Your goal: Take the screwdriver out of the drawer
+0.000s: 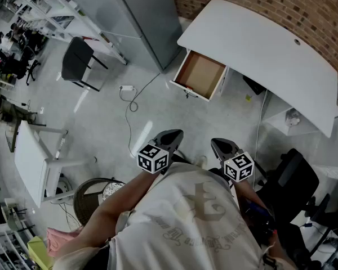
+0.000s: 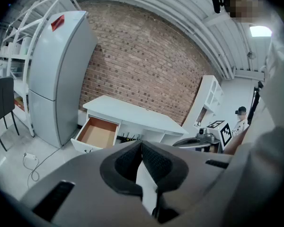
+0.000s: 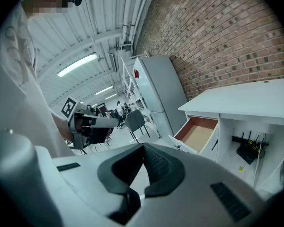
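The grey left gripper [image 1: 170,135] and right gripper [image 1: 221,146] are hovering by the person's chest, jaws pressed together, empty. Well ahead, the white desk's [image 1: 259,49] open brown-lined drawer [image 1: 201,73] is showing no screwdriver; stepping closer, jaws opening, seems wise.

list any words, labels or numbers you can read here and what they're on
Nothing here reads as a clear word or number.
Shirt: a large emblem with an arc of lettering under it, too blurred to read.
Red label on the fridge: too small to read.
Left cube, right cube: black-and-white square markers only, no words.
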